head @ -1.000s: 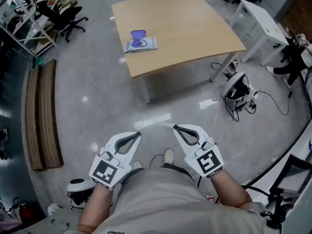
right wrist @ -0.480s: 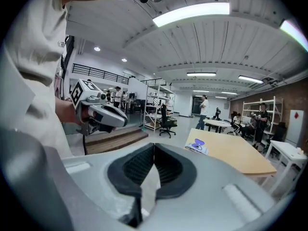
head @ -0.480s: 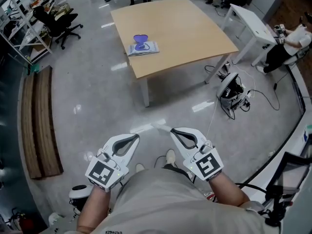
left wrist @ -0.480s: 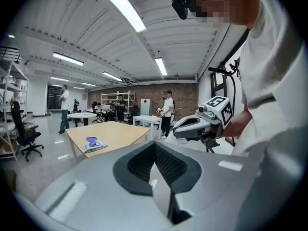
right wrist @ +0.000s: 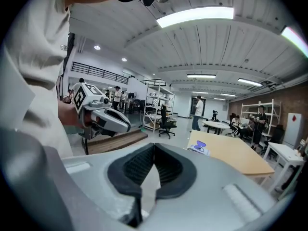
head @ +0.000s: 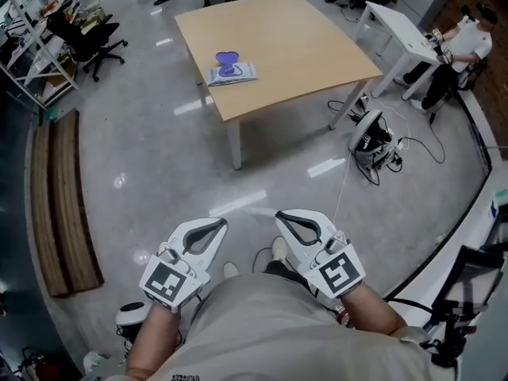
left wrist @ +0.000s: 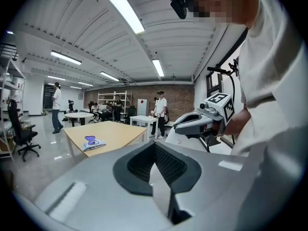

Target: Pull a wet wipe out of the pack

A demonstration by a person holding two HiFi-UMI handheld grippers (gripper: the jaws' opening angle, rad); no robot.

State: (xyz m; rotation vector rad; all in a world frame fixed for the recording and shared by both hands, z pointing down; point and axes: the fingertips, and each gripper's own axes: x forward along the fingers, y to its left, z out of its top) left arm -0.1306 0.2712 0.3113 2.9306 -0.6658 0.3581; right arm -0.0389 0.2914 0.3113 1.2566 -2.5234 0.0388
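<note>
Seen from above, a person stands on a glossy grey floor [head: 159, 157], holding the left gripper [head: 216, 224] and the right gripper [head: 286, 217] side by side, low in front of the body. Each gripper has its jaws pressed together at the tips, with nothing between them. The wet wipe pack [head: 232, 73], pale with a purple lid [head: 226, 57] on top, lies flat on a light wooden worktop [head: 294, 38], near its left edge, well ahead of both grippers and touched by neither.
</note>
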